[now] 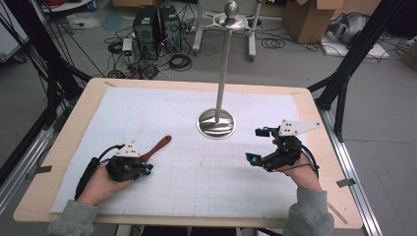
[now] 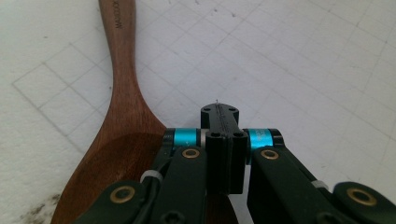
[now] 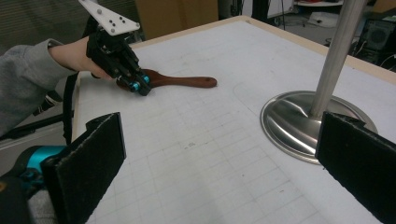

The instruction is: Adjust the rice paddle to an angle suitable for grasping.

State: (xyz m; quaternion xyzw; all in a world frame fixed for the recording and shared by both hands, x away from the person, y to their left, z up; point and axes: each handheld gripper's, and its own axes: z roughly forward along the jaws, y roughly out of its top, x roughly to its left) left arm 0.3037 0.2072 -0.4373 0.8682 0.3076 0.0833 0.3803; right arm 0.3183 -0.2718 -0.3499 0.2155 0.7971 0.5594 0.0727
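A brown wooden spoon [image 1: 160,146] lies flat on the white gridded paper [image 1: 206,172], its handle pointing away to the upper right. My left gripper [image 1: 149,168] is low over the spoon's bowl end. In the left gripper view its jaws [image 2: 219,114] are shut together with nothing between them, and the spoon [image 2: 123,93] lies under them and to their left. My right gripper [image 1: 256,145] hovers at the right of the table, open wide and holding nothing. In the right gripper view its jaws [image 3: 224,163] frame the left gripper [image 3: 140,86] and the spoon [image 3: 182,82].
A tall metal stand with a round shiny base [image 1: 216,123] rises from the middle back of the paper, close to the right gripper's far jaw [image 3: 299,121]. The wooden table edge [image 1: 59,147] borders the paper. Computers, cables and boxes sit on the floor beyond.
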